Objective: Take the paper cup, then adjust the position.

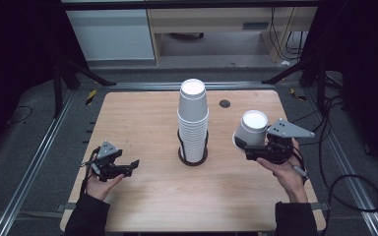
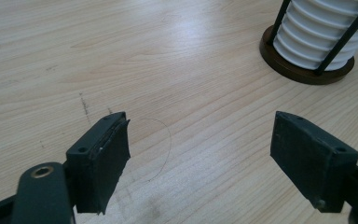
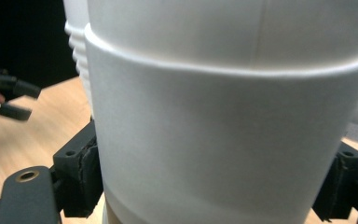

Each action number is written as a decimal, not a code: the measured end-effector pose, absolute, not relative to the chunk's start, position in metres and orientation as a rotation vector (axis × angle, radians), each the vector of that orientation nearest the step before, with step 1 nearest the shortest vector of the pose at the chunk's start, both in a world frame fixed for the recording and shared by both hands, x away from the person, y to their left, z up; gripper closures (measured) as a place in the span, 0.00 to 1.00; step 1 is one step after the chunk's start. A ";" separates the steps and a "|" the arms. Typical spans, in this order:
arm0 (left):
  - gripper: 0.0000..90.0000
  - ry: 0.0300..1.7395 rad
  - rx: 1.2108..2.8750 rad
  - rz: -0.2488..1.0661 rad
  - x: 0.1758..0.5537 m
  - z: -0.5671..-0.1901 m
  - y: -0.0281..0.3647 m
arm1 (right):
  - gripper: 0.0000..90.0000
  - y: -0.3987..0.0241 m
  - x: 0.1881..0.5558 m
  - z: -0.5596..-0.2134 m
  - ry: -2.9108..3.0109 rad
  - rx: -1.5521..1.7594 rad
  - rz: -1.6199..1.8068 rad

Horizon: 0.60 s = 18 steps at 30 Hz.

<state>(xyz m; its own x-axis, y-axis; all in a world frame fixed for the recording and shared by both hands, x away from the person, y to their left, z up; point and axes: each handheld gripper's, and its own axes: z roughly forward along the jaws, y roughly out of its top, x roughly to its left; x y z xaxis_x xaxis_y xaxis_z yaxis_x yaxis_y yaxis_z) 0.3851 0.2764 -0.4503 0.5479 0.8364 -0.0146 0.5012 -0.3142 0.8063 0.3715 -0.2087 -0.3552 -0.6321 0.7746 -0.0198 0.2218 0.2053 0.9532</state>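
A tall stack of white paper cups (image 1: 193, 123) stands mouth down in a black wire holder (image 1: 193, 160) at the table's middle. My right gripper (image 1: 250, 145) is shut on a single white cup (image 1: 254, 128), also mouth down, just above the table to the right of the stack. In the right gripper view this cup (image 3: 223, 130) sits between the black pads (image 3: 81, 177), with the stack (image 3: 77, 42) behind it. My left gripper (image 1: 134, 165) rests low at the front left, open with nothing between its fingers (image 2: 105, 158). The stack (image 2: 326, 32) lies beyond it.
The wooden table (image 1: 142, 118) has a small dark round hole (image 1: 225, 103) at its back right. Metal rails and cables run along both sides. The left gripper (image 3: 9, 98) shows far off in the right gripper view.
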 end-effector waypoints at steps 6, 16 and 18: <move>0.22 1.051 2.001 0.515 0.383 -0.448 0.271 | 0.17 -0.206 0.370 -0.375 2.051 0.916 1.404; 0.22 1.017 2.014 0.488 0.381 -0.444 0.265 | 0.17 -0.187 0.370 -0.390 2.153 0.855 1.380; 0.22 1.009 2.016 0.480 0.380 -0.444 0.264 | 0.17 -0.184 0.370 -0.391 2.163 0.844 1.381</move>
